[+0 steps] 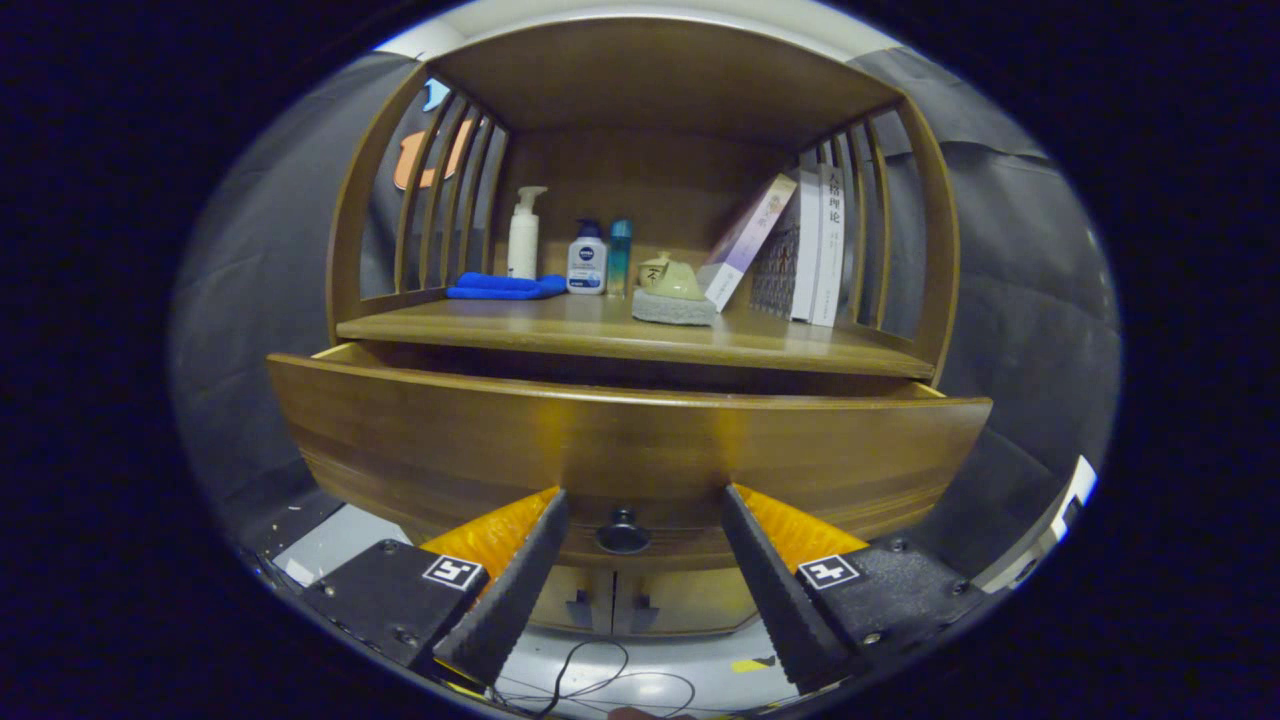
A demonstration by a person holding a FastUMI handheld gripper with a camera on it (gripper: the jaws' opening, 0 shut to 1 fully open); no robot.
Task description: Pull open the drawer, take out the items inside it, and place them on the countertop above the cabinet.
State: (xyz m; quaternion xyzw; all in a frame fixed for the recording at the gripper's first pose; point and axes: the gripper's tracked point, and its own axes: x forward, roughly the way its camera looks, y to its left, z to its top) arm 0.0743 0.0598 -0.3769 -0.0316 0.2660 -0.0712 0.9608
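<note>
Dim booth, wooden cabinet (640,300) ahead; drawer (630,450) stood pulled out, its inside hidden behind the front; gripper (643,505) gaped wide, gripping nothing — knob (623,532) between the tips. Risked clipping the front panel on reaching in; countertop (560,330) crowded — bottles (587,258) could topple.

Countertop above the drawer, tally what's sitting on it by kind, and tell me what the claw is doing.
Bottles: 3, namely pump bottle, white bottle, teal bottle
Blue cloth: 1
Green object on grey pad: 1
Books: about 4, spines partly hidden
Total: about 9
Claw: open, fingers either side of the drawer knob.
</note>
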